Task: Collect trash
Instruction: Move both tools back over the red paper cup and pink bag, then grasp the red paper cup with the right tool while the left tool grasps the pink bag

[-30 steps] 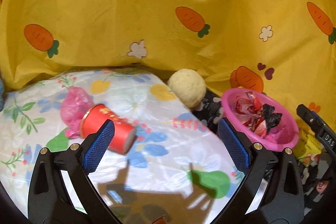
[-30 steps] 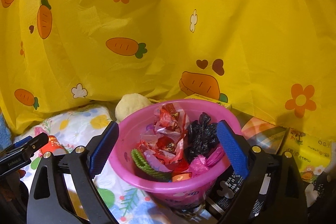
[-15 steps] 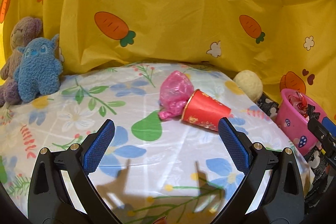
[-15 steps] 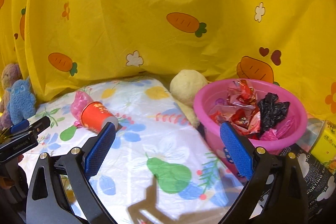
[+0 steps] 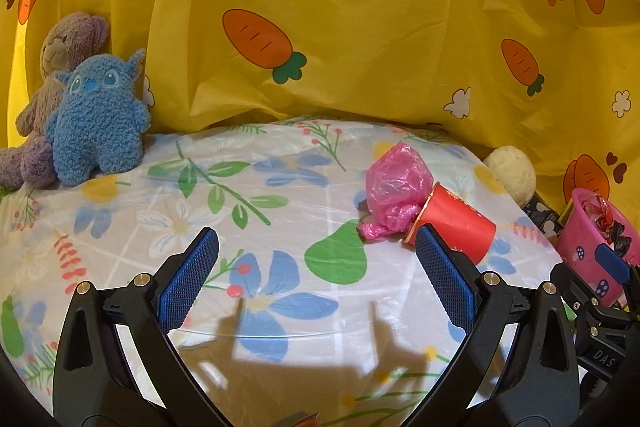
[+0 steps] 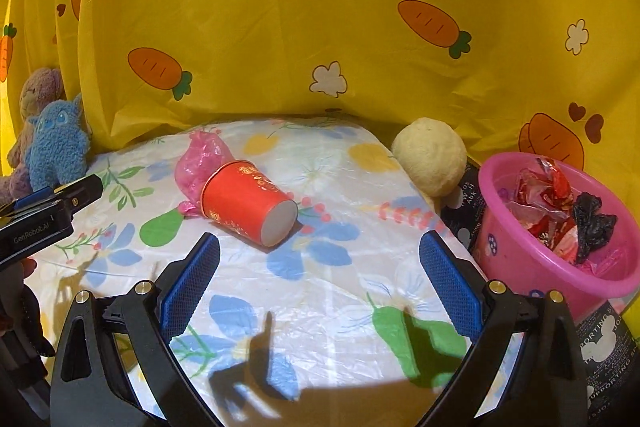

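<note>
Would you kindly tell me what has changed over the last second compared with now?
Both grippers pulled back and swung left: the right gripper left the pink basin, now at its right, and the left gripper backed away from the red cup. Nothing was gripped or released; both jaws stayed open. Cup, pink bag and basin kept their places.

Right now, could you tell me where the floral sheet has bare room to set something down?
Free: the broad stretch between the blue plush and the pink bag, and the near strip before both open grippers. Crowded: the right edge, where red cup, cream ball and pink basin cluster.
</note>
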